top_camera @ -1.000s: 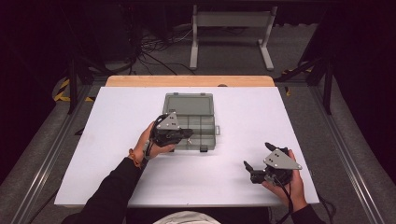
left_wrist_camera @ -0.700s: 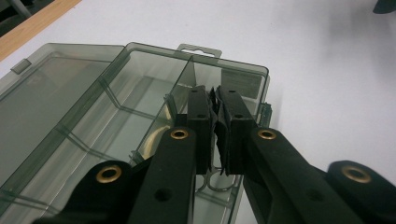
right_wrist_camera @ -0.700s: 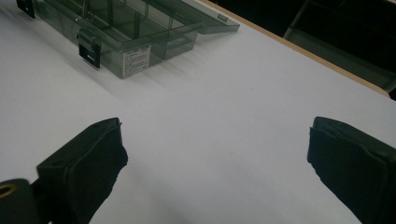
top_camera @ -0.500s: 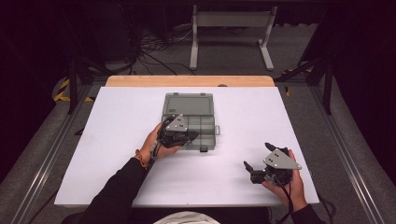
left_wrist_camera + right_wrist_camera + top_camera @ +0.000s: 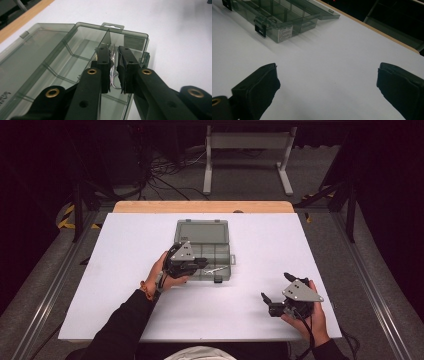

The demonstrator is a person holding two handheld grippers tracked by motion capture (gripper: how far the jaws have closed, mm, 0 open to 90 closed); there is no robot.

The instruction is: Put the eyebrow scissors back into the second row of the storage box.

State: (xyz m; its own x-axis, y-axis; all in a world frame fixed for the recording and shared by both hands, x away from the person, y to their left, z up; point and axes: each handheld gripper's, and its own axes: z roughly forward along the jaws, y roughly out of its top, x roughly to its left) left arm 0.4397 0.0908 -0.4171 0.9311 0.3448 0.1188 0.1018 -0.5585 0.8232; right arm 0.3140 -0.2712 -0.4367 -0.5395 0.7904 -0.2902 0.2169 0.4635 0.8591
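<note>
Landmark: compartment box [image 5: 202,251], clear grey plastic, lid laid open flat toward the far side, on the white counter [image 5: 125,285].

Box position: mid-counter, nearer the far wooden edge [image 5: 200,206] than the person's side.

Item in hand: small bright metal piece [image 5: 113,72], hooked at its near end, possibly a clip or small wrench; exact kind cannot be told.

Item position: over the box's end compartment, next to the latch side, between the pads of the left tool.

Left tool [image 5: 192,265]: at the near edge of the box, jaws drawn close together and pinching the metal piece; the left gripper view shows the piece upright between the pads.

Right tool [image 5: 274,304]: well apart from the box, toward the near right of the counter, jaws spread wide with nothing between them, resting low over bare counter.

Second item: a small metal bit [image 5: 214,269] lies in a near compartment of the box, just beside the left tool.

Change noted: against a second ago, the left tool has shifted further over the box; the right tool has kept its place.

Reading: judged a sorting job; the piece is either being lifted from or set into the end compartment, which one cannot be told.
</note>
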